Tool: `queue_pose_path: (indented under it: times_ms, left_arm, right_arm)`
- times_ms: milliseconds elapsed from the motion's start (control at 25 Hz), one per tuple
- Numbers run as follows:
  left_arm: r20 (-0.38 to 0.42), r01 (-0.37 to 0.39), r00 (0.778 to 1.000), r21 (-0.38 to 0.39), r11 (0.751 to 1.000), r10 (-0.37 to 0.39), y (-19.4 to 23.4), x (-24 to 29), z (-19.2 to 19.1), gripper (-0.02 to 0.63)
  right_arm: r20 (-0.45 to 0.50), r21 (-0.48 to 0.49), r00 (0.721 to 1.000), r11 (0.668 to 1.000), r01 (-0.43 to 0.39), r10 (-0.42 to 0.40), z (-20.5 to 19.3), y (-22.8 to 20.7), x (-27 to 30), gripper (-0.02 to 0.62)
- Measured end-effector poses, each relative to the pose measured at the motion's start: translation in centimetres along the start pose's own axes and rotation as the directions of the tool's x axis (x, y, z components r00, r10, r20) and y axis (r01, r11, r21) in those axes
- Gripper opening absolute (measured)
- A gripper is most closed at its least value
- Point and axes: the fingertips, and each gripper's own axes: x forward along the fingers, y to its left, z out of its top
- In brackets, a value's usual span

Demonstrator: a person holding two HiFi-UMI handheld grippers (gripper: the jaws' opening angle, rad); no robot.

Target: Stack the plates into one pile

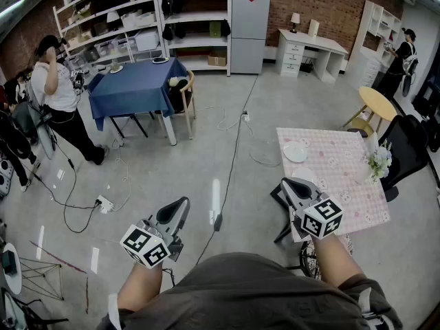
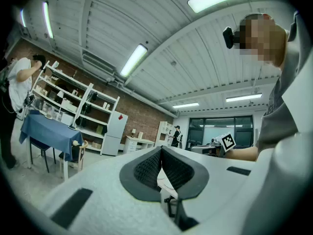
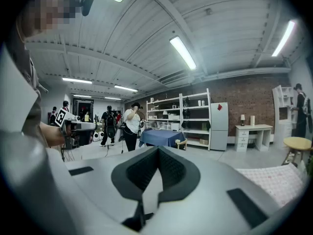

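Observation:
A white plate (image 1: 295, 152) lies on the pink checked table (image 1: 344, 158) at the right in the head view. Both grippers are held in the air over the floor, well short of that table and far from the plate. My left gripper (image 1: 177, 210) is shut with nothing between its pads (image 2: 146, 168). My right gripper (image 1: 290, 186) is also shut and empty, and its tip hangs near the table's near-left corner. In the right gripper view the checked cloth (image 3: 276, 177) shows low on the right, with no plate in sight.
A vase of flowers (image 1: 379, 162) stands on the pink table's right side, with a round wooden stool (image 1: 377, 103) behind it. A blue-clothed table (image 1: 136, 84) with dishes and a chair sits at the back left. A person (image 1: 58, 95) stands beside it. Cables cross the floor.

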Motion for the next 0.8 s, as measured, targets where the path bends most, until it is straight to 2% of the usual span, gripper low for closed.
queue_pose_path:
  times_ms: [440, 800]
  left_arm:
    - [0.002, -0.021, 1.0, 0.011, 1.0, 0.021, -1.1, 0.8, 0.1, 0.005]
    - [-0.013, -0.04, 0.999, 0.03, 0.999, 0.041, -3.7, 4.0, -0.3, 0.005]
  right_arm:
    - [0.011, -0.002, 1.0, 1.0, -0.03, 0.03, 0.5, -0.9, -0.2, -0.009]
    - [0.026, -0.002, 0.998, 0.998, -0.057, 0.057, 0.6, -3.9, -1.5, -0.008]
